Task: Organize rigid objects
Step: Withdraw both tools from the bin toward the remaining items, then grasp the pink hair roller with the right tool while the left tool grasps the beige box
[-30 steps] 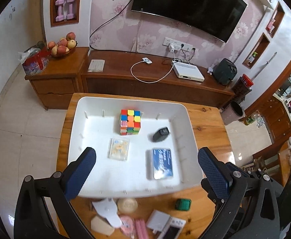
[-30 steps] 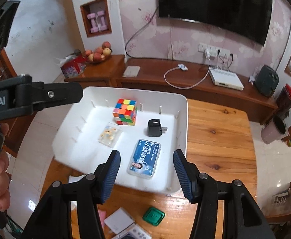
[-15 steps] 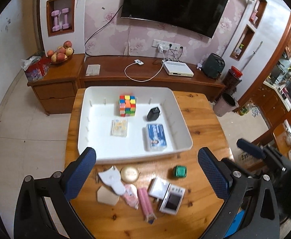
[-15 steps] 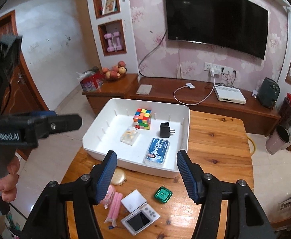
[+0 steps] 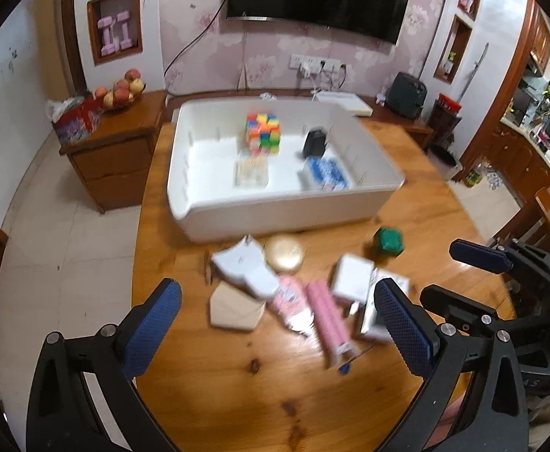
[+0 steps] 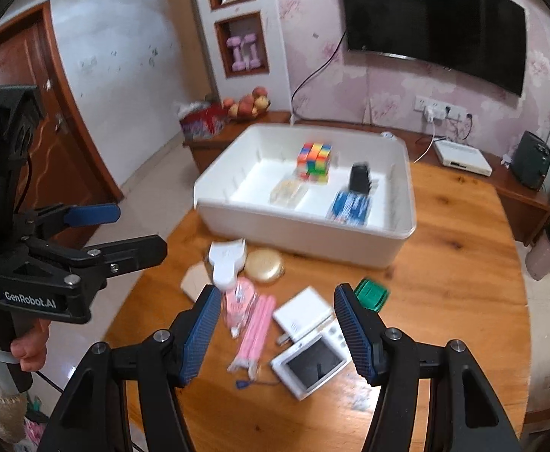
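Observation:
A white tray (image 5: pixel 275 218) (image 6: pixel 297 226) on the wooden table holds a colour cube (image 5: pixel 262 132) (image 6: pixel 314 158), a black plug (image 5: pixel 314 142) (image 6: pixel 360 177), a blue card box (image 5: pixel 327 174) (image 6: pixel 350 207) and a clear case (image 5: pixel 251 172). In front of it lie a gold round tin (image 5: pixel 284 253) (image 6: pixel 264 260), a green box (image 5: pixel 388 240) (image 6: pixel 369 293), a white box (image 6: pixel 302 314), a white camera (image 6: pixel 312 361), pink tubes (image 5: pixel 329 320) (image 6: pixel 256 329) and white pieces. My left gripper (image 5: pixel 275 324) and right gripper (image 6: pixel 276 333) are open and empty above these loose items.
A wooden TV cabinet (image 5: pixel 124 143) with a fruit bowl (image 5: pixel 122 92) and a red box stands behind the table. A grey bin (image 6: pixel 548 252) stands on the floor at the right. The left gripper's body (image 6: pixel 48 263) shows at the left of the right wrist view.
Both grippers have pulled back from over the tray and dropped lower over the loose items at the table's near side. Both stay open and empty.

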Tool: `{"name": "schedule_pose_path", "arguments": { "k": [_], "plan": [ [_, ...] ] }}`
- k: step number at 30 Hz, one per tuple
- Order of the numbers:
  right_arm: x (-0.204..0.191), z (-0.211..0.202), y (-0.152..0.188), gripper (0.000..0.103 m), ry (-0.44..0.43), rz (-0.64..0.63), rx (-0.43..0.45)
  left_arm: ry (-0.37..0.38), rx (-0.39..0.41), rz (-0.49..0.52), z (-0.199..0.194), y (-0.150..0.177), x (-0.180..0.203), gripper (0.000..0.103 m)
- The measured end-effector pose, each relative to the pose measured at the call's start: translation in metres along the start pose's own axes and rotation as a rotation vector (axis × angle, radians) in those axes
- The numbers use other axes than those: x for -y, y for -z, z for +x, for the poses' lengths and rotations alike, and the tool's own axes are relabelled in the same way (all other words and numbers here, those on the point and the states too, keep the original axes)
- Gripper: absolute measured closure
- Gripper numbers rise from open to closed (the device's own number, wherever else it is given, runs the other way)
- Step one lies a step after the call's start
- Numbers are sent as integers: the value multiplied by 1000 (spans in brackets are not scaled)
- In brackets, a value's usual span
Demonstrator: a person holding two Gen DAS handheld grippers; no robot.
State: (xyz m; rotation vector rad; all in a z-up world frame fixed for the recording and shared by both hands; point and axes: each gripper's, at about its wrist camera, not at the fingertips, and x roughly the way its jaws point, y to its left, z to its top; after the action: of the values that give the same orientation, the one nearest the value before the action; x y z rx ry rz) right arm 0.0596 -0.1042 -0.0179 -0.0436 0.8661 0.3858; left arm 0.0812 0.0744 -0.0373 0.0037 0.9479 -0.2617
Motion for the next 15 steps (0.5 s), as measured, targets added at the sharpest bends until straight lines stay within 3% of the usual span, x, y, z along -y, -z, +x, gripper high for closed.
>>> {"name": "schedule_pose_path", "arguments": {
  "k": [4,9,15],
  "plan": [
    [-13,29,17,40,-3,-25,-60,8,-29,-2,22,20,-13,1],
    [-23,59,37,40,-25,-35,-120,13,-59,81,44,37,-19,1],
    [-34,94,55,53,-61,-24,-207,43,-120,146,74,45,-34,1]
  ]
}}
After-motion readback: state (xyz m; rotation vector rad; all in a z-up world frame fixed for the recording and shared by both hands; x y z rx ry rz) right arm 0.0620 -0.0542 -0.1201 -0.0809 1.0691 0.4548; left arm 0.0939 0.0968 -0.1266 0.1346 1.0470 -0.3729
